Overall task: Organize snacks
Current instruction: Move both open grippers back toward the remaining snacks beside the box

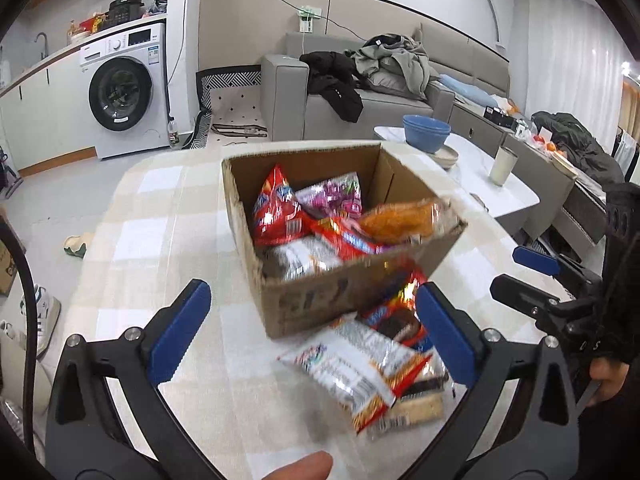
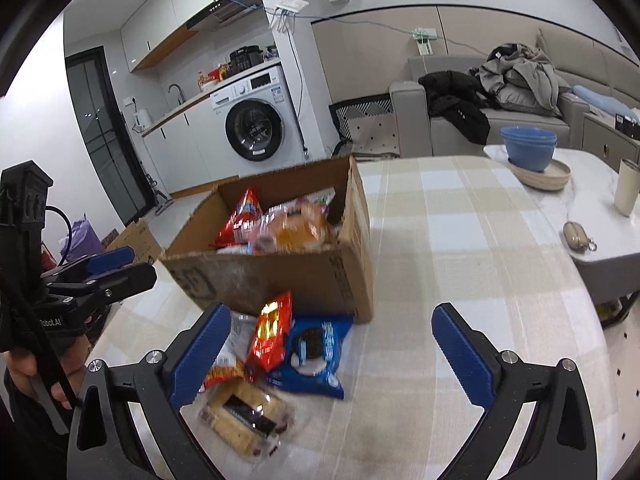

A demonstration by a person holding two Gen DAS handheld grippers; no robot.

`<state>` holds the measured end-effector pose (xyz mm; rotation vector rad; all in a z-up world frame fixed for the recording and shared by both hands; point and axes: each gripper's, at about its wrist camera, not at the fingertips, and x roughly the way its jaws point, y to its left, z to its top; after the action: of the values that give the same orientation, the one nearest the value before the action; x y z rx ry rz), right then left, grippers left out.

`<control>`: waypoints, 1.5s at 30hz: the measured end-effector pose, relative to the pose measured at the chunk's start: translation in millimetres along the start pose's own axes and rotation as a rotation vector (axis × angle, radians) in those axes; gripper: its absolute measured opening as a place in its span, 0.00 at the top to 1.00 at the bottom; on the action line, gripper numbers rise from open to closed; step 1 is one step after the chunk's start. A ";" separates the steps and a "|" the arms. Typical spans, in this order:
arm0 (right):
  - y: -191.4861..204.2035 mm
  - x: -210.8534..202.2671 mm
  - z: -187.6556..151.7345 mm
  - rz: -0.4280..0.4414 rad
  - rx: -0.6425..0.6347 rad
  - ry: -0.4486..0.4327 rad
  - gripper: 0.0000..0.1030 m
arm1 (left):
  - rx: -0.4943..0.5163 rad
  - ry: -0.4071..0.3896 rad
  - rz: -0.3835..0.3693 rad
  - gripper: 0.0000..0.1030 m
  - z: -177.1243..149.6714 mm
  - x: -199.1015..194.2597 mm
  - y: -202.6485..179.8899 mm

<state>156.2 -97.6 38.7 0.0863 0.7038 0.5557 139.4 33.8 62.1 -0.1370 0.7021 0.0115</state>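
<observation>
An open cardboard box (image 1: 312, 304) (image 2: 280, 280) stands on the checked tablecloth and holds several snack packets, among them a red bag (image 1: 276, 208) and an orange bread pack (image 1: 400, 220). Loose packets lie in front of it: a silver-and-red packet (image 1: 360, 372), a red packet (image 2: 270, 332), a blue cookie pack (image 2: 312, 352) and a clear biscuit pack (image 2: 248, 416). My left gripper (image 1: 316, 332) is open and empty, just short of the box and above the loose packets. My right gripper (image 2: 332, 356) is open and empty around the loose packets.
A side table at the right carries blue bowls (image 2: 528, 148), a tan dish, a cup (image 2: 628, 188) and a small pouch (image 2: 576, 236). A sofa with clothes (image 1: 384, 68) and a washing machine (image 1: 124, 92) stand behind. Shoes lie on the floor at the left.
</observation>
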 end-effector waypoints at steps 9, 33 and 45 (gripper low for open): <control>5.4 8.9 -14.9 -0.024 -0.023 0.058 0.01 | -0.003 0.044 -0.013 0.01 -32.1 2.9 6.0; 63.1 58.6 -53.1 0.039 -0.163 0.314 0.01 | -0.015 0.067 0.020 0.01 -35.7 8.8 14.3; 84.1 79.4 -68.9 -0.012 -0.145 0.342 0.01 | -0.034 0.076 0.037 0.01 -38.8 11.5 22.9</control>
<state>123.7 7.3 -39.2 -0.1517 0.9932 0.6155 122.0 51.0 22.6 -0.1572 0.7804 0.0541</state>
